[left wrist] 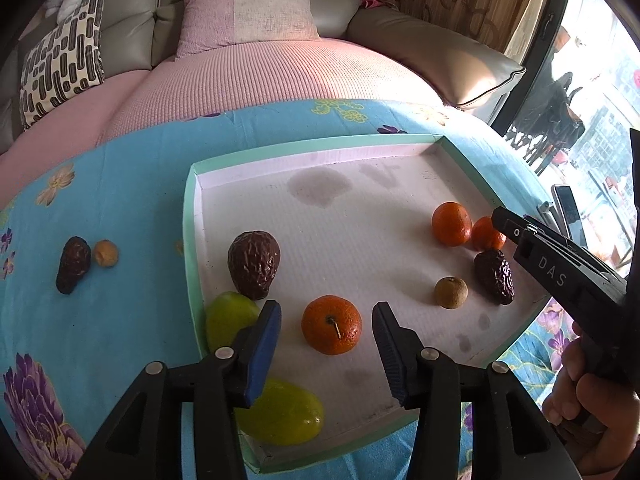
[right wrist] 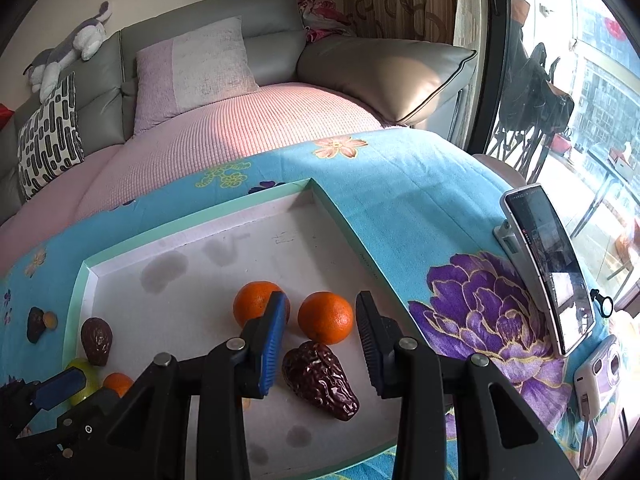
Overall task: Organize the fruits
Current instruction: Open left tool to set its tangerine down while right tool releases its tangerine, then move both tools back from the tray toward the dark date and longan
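Parts of two green fruits (left wrist: 230, 316) are hidden behind the released left gripper (left wrist: 326, 322), while three oranges (left wrist: 331, 324), three dark wrinkled fruits (left wrist: 253, 264) and two small brown ones (left wrist: 451, 292) are counted, mostly inside the tray (left wrist: 192, 216), beneath the released right gripper (right wrist: 322, 322).

We see the left gripper (left wrist: 326, 354) spread wide around an orange (left wrist: 331, 324) inside the white tray (left wrist: 192, 240). Two green fruits (left wrist: 230, 316) lie beside its left finger. A dark date (left wrist: 73, 264) rests outside, on the blue cloth (left wrist: 120, 200).
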Motion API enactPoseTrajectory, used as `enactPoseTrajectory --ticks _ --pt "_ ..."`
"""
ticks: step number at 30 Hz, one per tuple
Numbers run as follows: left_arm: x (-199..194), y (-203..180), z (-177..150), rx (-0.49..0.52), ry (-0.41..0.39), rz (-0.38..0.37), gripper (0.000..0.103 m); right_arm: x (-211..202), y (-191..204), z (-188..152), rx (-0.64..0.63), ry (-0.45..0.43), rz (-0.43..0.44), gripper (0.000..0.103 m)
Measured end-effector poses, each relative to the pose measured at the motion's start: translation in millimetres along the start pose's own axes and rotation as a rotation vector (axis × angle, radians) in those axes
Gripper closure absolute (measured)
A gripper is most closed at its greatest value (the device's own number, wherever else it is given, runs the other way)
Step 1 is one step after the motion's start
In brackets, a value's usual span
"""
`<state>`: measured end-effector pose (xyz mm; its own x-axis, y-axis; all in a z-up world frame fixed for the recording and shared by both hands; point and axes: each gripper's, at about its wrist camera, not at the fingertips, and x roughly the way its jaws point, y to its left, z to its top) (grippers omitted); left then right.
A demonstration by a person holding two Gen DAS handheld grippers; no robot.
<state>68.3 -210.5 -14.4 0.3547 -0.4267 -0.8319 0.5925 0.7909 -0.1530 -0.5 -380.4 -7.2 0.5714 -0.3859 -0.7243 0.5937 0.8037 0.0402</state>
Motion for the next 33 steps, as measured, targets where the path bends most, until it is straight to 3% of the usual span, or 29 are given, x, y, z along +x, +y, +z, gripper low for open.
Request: enactPoseTrajectory --ticks 5,23,33 --pt "-11.1 12.1 5.4 -0.024 -0.041 0.008 0.052 0.7 5.7 -1.7 -0.019 0.016 0.002 0.066" --pt "-28.1 126.6 -4.0 -0.309 -0.087 0.195 0.052 -10.2 43.2 -6.3 -0.096 0.01 0.085 0.066" --pt "-28.9 136.6 -6.9 -0.343 -0.085 0.198 0.052 -9.9 56.2 -9.6 -0.128 0.016 0.103 0.066"
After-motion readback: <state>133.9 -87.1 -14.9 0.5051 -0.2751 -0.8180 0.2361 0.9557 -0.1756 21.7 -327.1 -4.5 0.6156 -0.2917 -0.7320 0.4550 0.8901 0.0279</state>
